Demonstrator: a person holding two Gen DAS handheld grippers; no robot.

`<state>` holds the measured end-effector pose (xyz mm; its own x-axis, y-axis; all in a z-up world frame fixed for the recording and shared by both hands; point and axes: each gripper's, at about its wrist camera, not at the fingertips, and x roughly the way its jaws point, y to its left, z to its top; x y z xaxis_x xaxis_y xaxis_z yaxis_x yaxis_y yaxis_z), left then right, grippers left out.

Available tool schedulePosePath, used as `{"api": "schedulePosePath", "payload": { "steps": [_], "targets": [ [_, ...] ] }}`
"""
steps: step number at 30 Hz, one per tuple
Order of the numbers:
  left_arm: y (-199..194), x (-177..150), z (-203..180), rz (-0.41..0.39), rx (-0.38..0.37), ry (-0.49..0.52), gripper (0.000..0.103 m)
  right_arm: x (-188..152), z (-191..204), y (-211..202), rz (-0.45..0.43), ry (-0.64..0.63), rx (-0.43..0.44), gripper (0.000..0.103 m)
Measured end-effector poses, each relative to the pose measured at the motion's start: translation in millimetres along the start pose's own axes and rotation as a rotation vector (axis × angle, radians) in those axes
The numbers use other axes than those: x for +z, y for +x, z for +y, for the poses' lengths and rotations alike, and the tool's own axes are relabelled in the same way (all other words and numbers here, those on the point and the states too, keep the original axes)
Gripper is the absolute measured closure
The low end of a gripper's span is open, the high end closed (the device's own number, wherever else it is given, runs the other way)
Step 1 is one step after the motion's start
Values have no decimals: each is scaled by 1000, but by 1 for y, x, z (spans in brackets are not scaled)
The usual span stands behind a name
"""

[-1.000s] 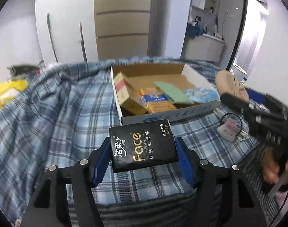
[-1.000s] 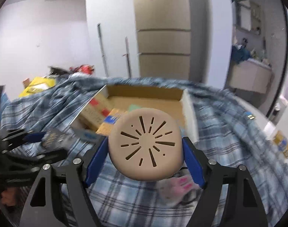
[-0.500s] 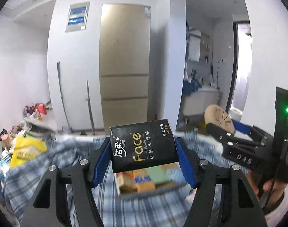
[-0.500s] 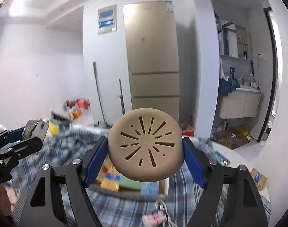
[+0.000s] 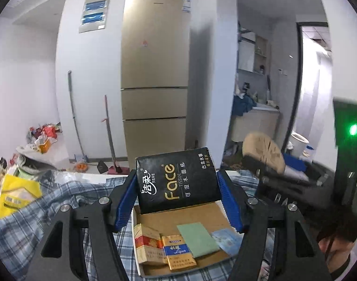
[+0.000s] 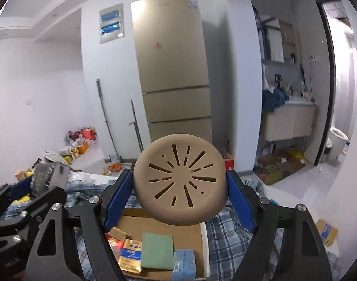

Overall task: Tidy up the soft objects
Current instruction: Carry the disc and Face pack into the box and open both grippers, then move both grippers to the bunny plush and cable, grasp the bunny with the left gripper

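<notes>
My left gripper (image 5: 177,196) is shut on a black "Face" tissue pack (image 5: 176,180) and holds it in the air above the near end of an open cardboard box (image 5: 216,213). My right gripper (image 6: 179,190) is shut on a round tan sponge pad with slits (image 6: 179,180), held above the same box (image 6: 194,234). The box holds an orange-and-white pack (image 5: 146,243), a gold-and-blue pack (image 5: 178,250), a green cloth (image 5: 198,237) and a light blue pack (image 5: 227,240). Each gripper shows at the edge of the other's view.
The box lies on a blue plaid cloth (image 5: 37,213) over a table. Behind stand a gold fridge (image 5: 155,93), two mops (image 5: 73,117), and clutter on the floor at the left (image 5: 42,138). A doorway and washbasin cabinet are at the right (image 6: 288,119).
Both grippers have risen and tilted up, so the room now fills the views. Since half a second ago they have tipped slightly down and closer over the box. Both keep their holds.
</notes>
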<state>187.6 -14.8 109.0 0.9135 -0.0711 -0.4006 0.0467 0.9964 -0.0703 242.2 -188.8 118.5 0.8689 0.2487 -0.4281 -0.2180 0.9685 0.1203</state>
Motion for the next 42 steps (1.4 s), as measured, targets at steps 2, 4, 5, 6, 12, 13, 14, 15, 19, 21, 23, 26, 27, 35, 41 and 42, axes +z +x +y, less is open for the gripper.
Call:
{"api": "schedulePosePath", "payload": {
  "steps": [2, 4, 5, 6, 12, 13, 14, 15, 19, 21, 23, 26, 27, 35, 41, 42],
  "targets": [
    [15, -12, 6, 16, -14, -6, 35, -14, -1, 21, 36, -15, 6, 25],
    [35, -23, 9, 64, -26, 17, 35, -32, -1, 42, 97, -49, 32, 25],
    [44, -29, 12, 78, -40, 21, 35, -41, -1, 54, 138, -59, 62, 25],
    [50, -33, 14, 88, -45, 29, 35, -49, -1, 66, 180, -59, 90, 25],
    [84, -58, 34, 203, -24, 3, 35, -84, -3, 114, 341, -56, 103, 25],
    [87, -61, 33, 213, -19, 6, 35, -89, -3, 119, 365, -63, 106, 25],
    [91, -65, 32, 222, -11, 16, 35, -93, -1, 123, 387, -70, 108, 25],
    [93, -67, 30, 227, -8, 21, 35, -98, 0, 126, 405, -76, 106, 25],
    [101, -75, 30, 257, -29, -10, 35, -106, 5, 132, 445, -100, 111, 25],
    [105, -81, 29, 266, -17, -24, 35, -107, 5, 135, 439, -106, 88, 23],
    [108, -85, 27, 278, -14, -12, 35, -107, 4, 137, 448, -102, 93, 22],
    [109, -85, 28, 275, -17, -22, 35, -108, -1, 139, 463, -69, 87, 16],
    [109, -84, 29, 273, -17, -28, 35, -107, -1, 141, 463, -67, 76, 14],
    [115, -87, 27, 312, -33, -19, 34, -97, -12, 129, 424, -53, 33, 13],
    [120, -93, 23, 330, -20, 9, 17, -93, -20, 129, 417, -85, -47, 13],
    [119, -92, 23, 323, -17, 12, 17, -92, -23, 129, 422, -64, -36, 13]
  ]
}}
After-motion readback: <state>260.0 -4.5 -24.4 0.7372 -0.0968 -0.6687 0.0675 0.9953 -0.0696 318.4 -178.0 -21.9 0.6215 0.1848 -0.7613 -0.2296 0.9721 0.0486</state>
